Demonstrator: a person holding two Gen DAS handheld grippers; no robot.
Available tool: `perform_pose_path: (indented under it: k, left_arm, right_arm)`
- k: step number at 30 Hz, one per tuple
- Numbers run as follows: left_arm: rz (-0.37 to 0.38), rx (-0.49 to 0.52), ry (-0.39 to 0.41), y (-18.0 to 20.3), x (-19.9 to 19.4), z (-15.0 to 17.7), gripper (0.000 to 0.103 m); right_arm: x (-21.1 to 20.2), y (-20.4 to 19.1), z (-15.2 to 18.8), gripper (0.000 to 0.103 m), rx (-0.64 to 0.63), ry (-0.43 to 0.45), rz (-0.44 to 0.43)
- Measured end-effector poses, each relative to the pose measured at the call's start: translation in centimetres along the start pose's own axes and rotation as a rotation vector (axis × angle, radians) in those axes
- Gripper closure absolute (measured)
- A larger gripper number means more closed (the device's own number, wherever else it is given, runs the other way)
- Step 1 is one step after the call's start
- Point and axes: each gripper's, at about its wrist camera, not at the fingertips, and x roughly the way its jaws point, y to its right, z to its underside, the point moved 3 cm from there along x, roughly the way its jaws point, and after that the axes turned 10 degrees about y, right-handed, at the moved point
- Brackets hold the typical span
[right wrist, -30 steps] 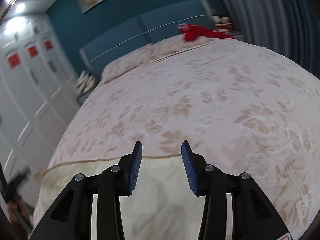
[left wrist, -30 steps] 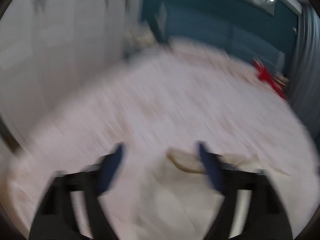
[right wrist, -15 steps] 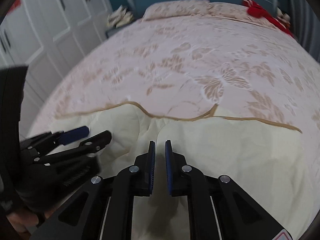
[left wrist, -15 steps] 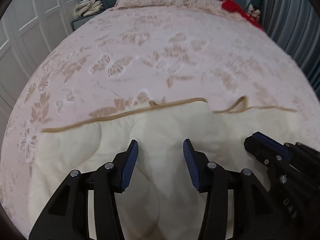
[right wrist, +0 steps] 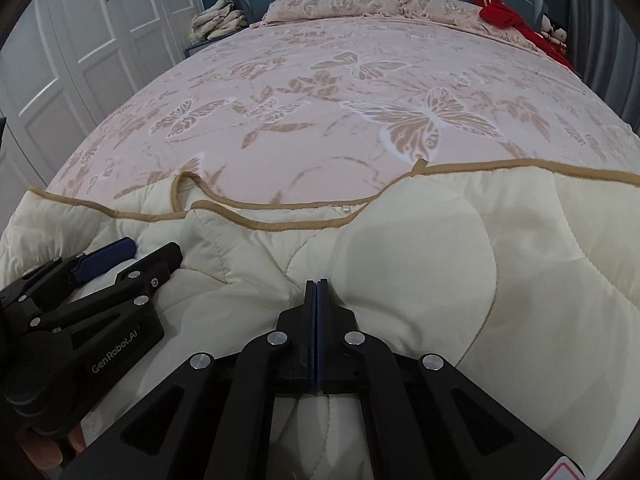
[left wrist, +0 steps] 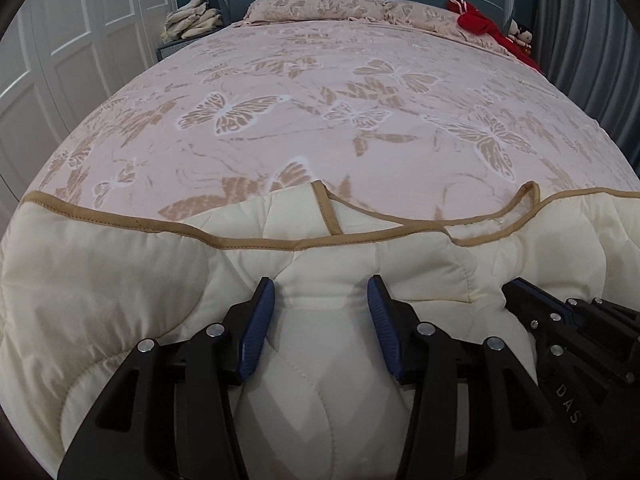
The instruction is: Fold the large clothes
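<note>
1. Cream quilted garment with tan piping (left wrist: 120,280) lies at 6 o'clock on the pink butterfly-patterned bed (left wrist: 320,112).
2. Left tongs (left wrist: 322,296) gape over it.
3. Right tongs (right wrist: 317,288) pinch its fabric.

A second ago your left tool (left wrist: 320,300) was swinging over the bed (left wrist: 320,100), the view a blur; now it is steady and low on the quilt (left wrist: 120,280), jaws apart around a raised fold, a little wider than half a second ago. Your right tool (right wrist: 316,292) started open above the quilt edge, narrowed to a slit, and now its pads are pressed together on a pinch of quilt (right wrist: 440,260). The tan edge (left wrist: 280,242) has bunched more, with a flap turned up.
</note>
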Motion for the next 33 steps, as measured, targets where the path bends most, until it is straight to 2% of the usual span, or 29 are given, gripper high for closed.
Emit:
perform_pose_path:
  k: [24,28,30,31,32,33]
  left_arm:
    - [-0.061,0.026,0.06,0.8,0.7,0.5,0.056]
    - [-0.049,0.022,0.037,0.6,0.5,0.1,0.055]
    - [0.0,-0.008,0.002,-0.1,-0.5,-0.6,0.054]
    - [0.025,-0.041,-0.006,-1.0,-1.8,-1.0,0.053]
    - [0.03,-0.066,-0.001,-1.7,-2.9,-1.2,0.045]
    - [0.029,-0.103,0.016,-3.1,-5.0,-1.3,0.04]
  right_arm:
    - [1.1,0.0,0.2,0.103,0.01,0.063,0.013]
    - [1.1,0.1,-0.1,0.103,0.025,0.038,-0.007]
    - [0.6,0.6,-0.7,0.103,0.063,0.0,-0.044]
    - [-0.3,1.0,-1.2,0.103,0.091,-0.016,-0.043]
    - [-1.9,1.3,-1.8,0.103,0.111,-0.003,-0.02]
    - [-3.3,1.5,-2.1,0.098,0.122,0.018,-0.014]
